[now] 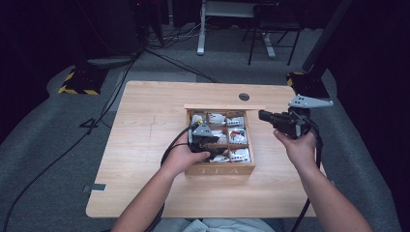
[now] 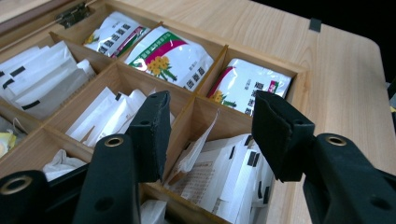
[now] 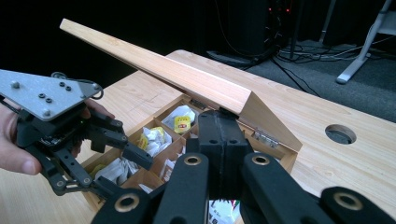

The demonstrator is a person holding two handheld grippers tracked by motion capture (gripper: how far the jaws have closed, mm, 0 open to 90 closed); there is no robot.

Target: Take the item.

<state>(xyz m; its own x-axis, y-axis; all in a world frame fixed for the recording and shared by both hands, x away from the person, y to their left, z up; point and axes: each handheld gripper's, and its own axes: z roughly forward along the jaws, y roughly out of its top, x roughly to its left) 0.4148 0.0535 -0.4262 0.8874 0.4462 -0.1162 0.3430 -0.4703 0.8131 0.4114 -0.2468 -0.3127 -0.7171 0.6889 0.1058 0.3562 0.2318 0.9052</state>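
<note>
Nine compartments of the open wooden tea box [image 1: 220, 169] on the table [image 1: 145, 145] hold tea packets [image 2: 175, 58]. The left gripper [image 2: 208, 135] hangs over white packets [image 2: 224, 177], jaws half apart, empty. The right gripper [image 3: 223, 140], jaws pressed together and empty, hovers beside the box.

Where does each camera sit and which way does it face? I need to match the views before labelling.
High view: above the person's side, looking forward and down on the table and tea box; both forearms, left gripper and right gripper show.
Left gripper view: on the left gripper, looking down into the compartments of sachets; its open jaws show.
Right gripper view: on the right gripper, facing the raised lid; its shut jaws and the left gripper show.
Shared: all see the tea box.
</note>
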